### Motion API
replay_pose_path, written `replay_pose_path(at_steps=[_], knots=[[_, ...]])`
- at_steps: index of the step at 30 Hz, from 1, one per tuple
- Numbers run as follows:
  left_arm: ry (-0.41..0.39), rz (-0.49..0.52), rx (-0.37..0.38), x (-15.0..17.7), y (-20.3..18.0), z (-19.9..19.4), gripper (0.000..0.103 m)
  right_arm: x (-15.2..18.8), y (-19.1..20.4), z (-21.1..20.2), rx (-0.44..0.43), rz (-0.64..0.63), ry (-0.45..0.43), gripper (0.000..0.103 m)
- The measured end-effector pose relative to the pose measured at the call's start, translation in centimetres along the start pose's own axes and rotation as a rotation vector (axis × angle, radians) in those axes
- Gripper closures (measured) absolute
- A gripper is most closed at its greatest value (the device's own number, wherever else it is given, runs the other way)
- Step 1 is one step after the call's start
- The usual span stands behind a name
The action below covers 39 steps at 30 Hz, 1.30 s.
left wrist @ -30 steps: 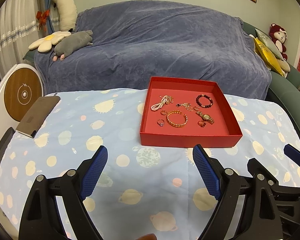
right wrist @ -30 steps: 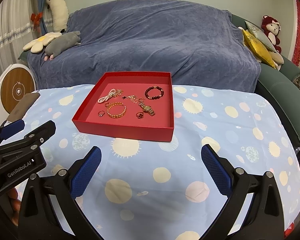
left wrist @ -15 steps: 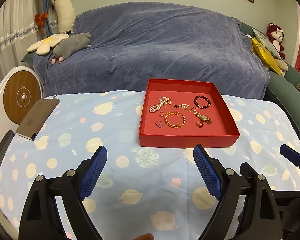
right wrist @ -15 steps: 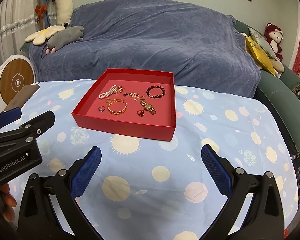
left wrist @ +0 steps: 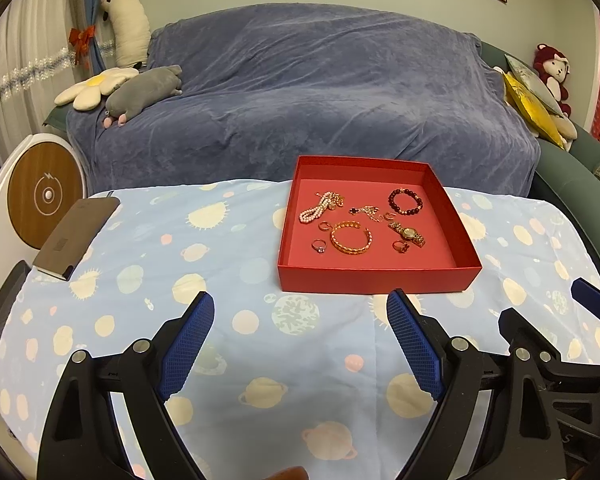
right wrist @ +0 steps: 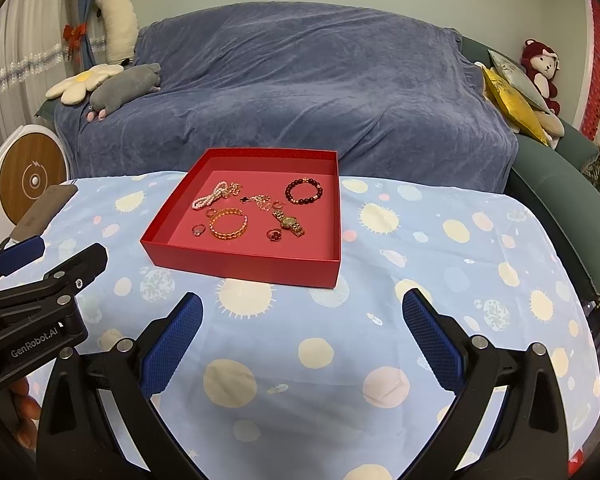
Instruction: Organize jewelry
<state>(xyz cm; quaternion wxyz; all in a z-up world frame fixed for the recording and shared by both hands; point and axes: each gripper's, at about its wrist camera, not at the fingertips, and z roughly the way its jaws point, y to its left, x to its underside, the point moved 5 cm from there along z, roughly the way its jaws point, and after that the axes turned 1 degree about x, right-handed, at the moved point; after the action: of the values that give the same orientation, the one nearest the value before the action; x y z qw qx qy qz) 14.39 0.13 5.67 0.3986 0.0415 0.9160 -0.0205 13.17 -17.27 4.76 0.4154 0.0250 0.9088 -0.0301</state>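
**Hovering wide open, short of the red tray**

Looking along the left gripper (left wrist: 300, 340): spread wide, nothing between the blue ribbed pads (left wrist: 186, 344), poised above the planet-print tablecloth (left wrist: 220, 264) and touching nothing. Just ahead, a shallow square red tray (left wrist: 374, 278) of stiff card, with the jewelry laid loose on its floor: pearl strand (left wrist: 314, 211), dark bead bracelet (left wrist: 405, 201), gold chain bangle (left wrist: 351, 237), gold watch (left wrist: 407, 233), small rings (one near the front left (left wrist: 319, 245)). Flat brown phone-like slab (left wrist: 76, 236) at the cloth's left edge; round white-and-wood device (left wrist: 46, 196) beyond it. Behind, a sofa under a soft blue throw (left wrist: 300, 92). At the right edge, part of the right gripper (left wrist: 592, 304).

Looking along the right gripper (right wrist: 302, 332): likewise released and empty, pads far apart over the cloth, clear of everything. Red tray ahead and a little left, bangle (right wrist: 228, 224) and watch (right wrist: 289, 222) plainly visible, bead bracelet (right wrist: 304, 191) toward the back. Black frame of the left gripper at the left edge (jaw gap hidden from here). Nothing between either tool and the tray.
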Motion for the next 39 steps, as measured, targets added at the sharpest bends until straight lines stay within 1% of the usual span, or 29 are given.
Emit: replay_pose_path(at_steps=[8,29,39], knots=[[0.000,0.007,0.003,0.13,-0.21,0.01,0.018,-0.09,-0.13,-0.04,-0.003,0.007,-0.001,0.005],[-0.010,0.007,-0.027,0.32,-0.28,-0.16,0.017,0.01,0.23,-0.02,-0.013,0.007,0.002,0.005],[-0.005,0.003,-0.019,0.36,-0.36,-0.17,0.017,0.09,0.35,-0.02,-0.016,0.011,0.004,0.005]])
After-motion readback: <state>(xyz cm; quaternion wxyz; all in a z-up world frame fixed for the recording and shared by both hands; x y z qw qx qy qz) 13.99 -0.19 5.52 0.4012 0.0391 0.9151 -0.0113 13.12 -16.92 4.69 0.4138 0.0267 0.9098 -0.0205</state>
